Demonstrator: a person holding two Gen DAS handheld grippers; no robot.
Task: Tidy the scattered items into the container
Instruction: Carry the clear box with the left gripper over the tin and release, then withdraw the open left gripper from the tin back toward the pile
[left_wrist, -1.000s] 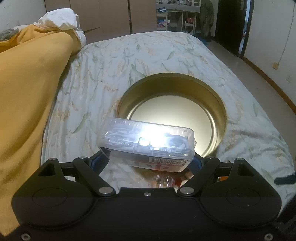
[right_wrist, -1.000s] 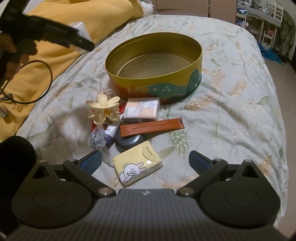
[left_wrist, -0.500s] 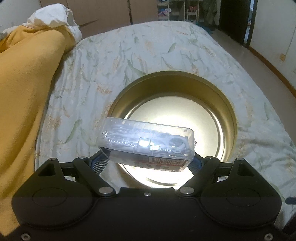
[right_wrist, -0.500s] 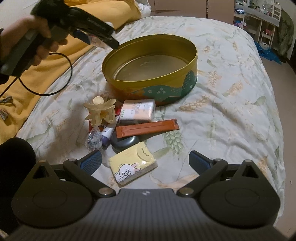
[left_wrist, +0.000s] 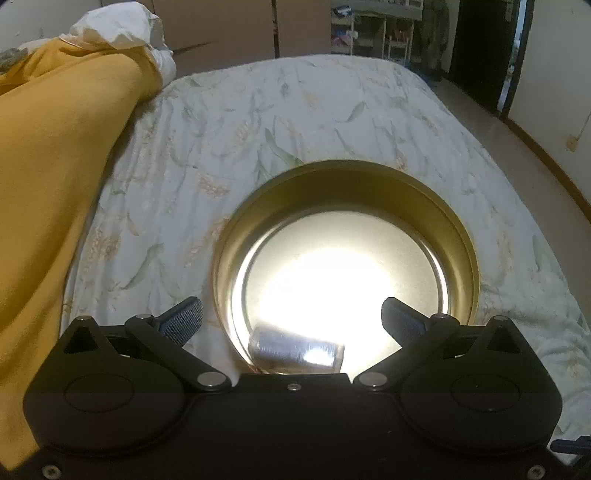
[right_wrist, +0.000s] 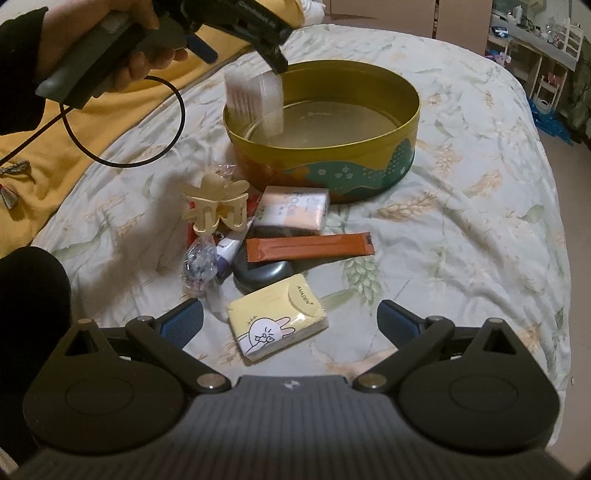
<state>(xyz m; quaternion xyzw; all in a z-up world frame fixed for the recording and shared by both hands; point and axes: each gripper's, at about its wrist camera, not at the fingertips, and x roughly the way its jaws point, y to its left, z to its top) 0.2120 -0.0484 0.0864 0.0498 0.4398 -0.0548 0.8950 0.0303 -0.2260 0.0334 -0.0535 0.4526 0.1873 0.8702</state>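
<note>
A round gold tin with a teal pattern stands on the bed. My left gripper hangs over its near rim with its jaws opening and nothing pressed between the pads. The clear plastic box has left them and shows blurred, low inside the tin. In the right wrist view that box drops on end just below the left gripper, which a hand holds. My right gripper stands open above a yellow tissue pack.
In front of the tin lie a pink tissue pack, an orange sachet, a cream hair claw, a dark round case and a wrapped candy. A yellow blanket covers the bed's left side. A black cable hangs from the left gripper.
The left gripper moved forward over the tin, then its jaws spread and the clear box fell out of them into the tin. The right gripper stayed where it was.
</note>
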